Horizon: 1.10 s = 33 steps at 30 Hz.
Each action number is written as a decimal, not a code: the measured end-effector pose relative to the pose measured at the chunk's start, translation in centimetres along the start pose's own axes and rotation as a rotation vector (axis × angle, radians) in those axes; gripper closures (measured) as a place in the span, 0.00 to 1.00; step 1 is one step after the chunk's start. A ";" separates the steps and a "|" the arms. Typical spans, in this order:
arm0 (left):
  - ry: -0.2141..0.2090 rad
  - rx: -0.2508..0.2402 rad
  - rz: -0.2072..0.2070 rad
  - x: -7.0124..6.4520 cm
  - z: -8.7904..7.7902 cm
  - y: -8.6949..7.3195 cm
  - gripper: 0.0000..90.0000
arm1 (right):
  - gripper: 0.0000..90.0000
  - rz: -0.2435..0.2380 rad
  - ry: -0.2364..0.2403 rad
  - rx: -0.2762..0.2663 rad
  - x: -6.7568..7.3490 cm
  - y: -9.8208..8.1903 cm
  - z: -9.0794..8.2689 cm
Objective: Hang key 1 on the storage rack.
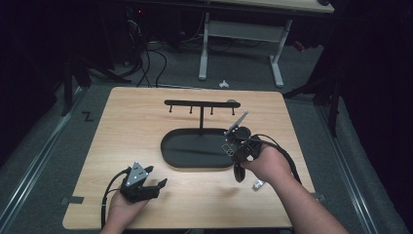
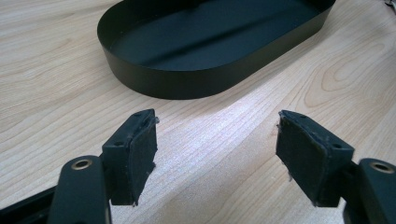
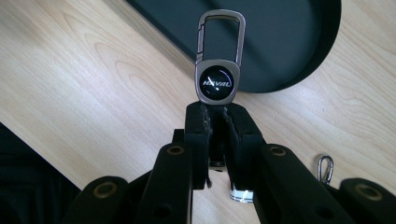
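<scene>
From the high view I see the light wooden tabletop carrying a black oval metal tray with a black T-shaped hook rack rising from its far edge. My left hand-held gripper rests low near the front left of the tabletop, well apart from the tray, its jaws spread with nothing between them. My right hand-held gripper hangs over the right end of the tray. A second small silver keychain lies on the tabletop just beside my right hand.

In the left gripper view the two black padded jaws of the left hand-held gripper stand wide apart over bare wood, and the tray sits beyond them.

In the right gripper view the right hand-held gripper is clamped tight on the lower end of a dark grey metal carabiner keychain with a round black logo badge. The keychain stands upright out of the jaws, its clip loop uppermost, seen against the tray's rounded end. Under the jaws, at lower right, the second keychain lies on the wood.
</scene>
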<state>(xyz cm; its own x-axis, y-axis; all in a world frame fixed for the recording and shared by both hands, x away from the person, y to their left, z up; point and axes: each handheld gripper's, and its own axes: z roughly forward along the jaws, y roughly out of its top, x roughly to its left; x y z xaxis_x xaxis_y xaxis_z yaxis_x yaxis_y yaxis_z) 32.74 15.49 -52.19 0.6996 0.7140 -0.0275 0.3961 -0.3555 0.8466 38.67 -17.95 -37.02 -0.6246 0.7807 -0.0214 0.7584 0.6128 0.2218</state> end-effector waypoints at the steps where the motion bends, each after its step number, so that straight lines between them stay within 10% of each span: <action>1: 0.000 0.001 0.000 0.0 0.0 0.0 0.33 | 0.90 -0.006 0.001 0.002 -0.1 0.2 0.0; 33: -0.012 -0.002 -0.014 0.3 -0.2 -0.2 0.33 | 0.90 0.030 -0.037 -0.058 -2.0 6.6 -3.0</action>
<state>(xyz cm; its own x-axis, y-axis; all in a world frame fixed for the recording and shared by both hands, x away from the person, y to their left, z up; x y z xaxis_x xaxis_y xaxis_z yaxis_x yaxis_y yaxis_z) 32.74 15.88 -52.22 0.7011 0.7115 -0.0464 0.4048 -0.3437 0.8473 44.37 -15.81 -32.63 -0.5939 0.8030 -0.0495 0.7637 0.5820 0.2792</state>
